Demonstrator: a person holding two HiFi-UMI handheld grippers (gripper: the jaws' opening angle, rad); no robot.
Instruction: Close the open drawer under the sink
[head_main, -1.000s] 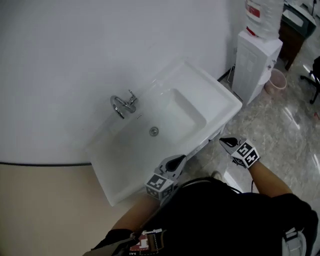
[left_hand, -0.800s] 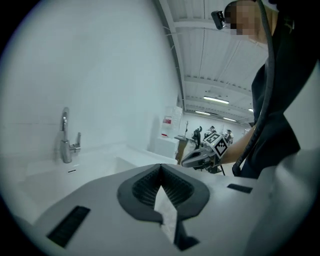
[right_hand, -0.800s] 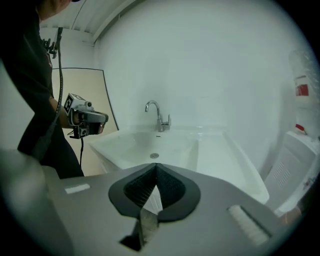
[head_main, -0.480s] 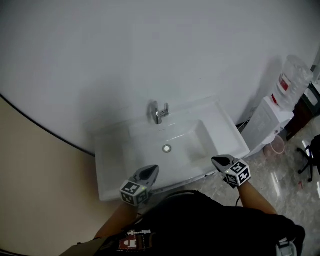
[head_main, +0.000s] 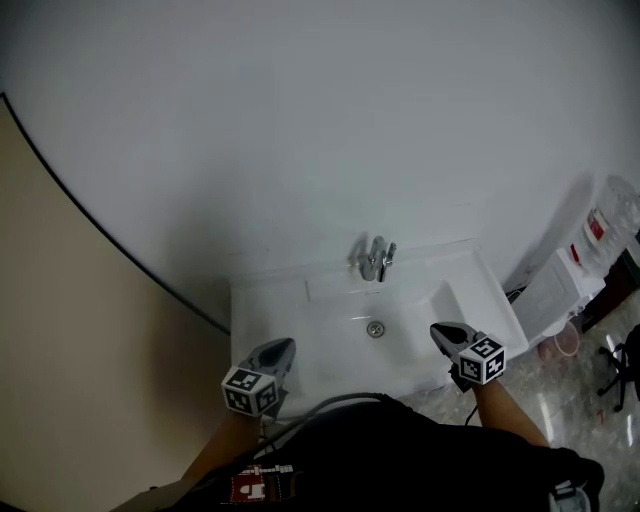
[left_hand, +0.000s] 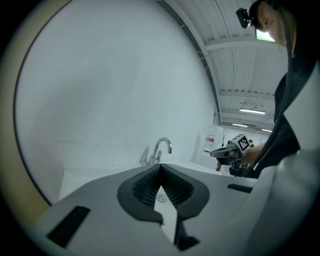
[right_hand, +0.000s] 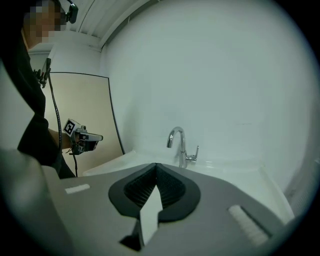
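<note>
The white wall (head_main: 300, 150) fills most of the head view. The white sink (head_main: 270, 300) stands against it, and the drawer under the sink is hidden in every view. The left gripper (head_main: 283, 347) and the right gripper (head_main: 440, 331) hover over the sink's front part, both clenched on nothing. The faucet (head_main: 376, 260) stands on the back rim.

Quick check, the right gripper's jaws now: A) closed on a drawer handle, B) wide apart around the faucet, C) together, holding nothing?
C: its own view shows the right gripper with jaws together and nothing between them; the faucet stands beyond, untouched.
</note>
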